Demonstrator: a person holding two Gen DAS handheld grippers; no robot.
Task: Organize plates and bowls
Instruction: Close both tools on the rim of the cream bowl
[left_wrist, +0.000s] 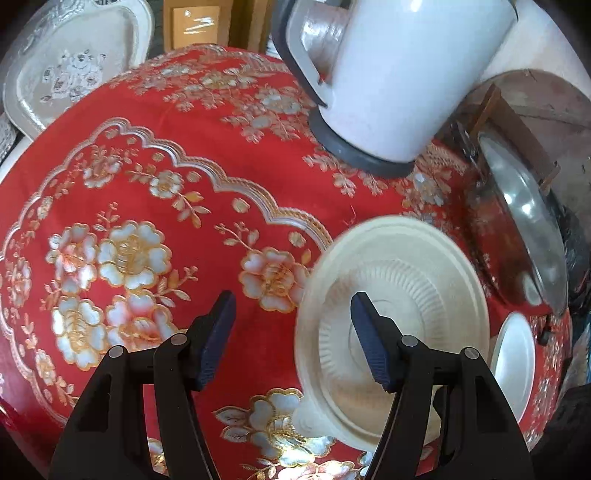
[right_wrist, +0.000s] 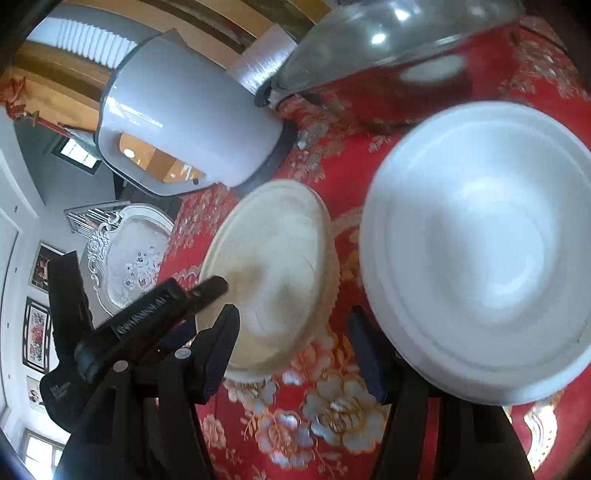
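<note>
Now my left gripper (left_wrist: 291, 314) gapes, one finger inside the cream ribbed bowl (left_wrist: 406, 280); right gripper (right_wrist: 291, 328) unclenched beside the white round plate (right_wrist: 480, 251), ready for stacking.

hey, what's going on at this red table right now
A person is working with a handheld gripper in each hand over a table with a red flowered tablecloth. Both grippers are open and hold nothing. The left gripper is at the rim of a cream ribbed dish; one finger shows over the dish, the other over the cloth. The right gripper faces the gap between that cream dish and a white bowl. A white kettle and a glass lid sit behind them.
</note>
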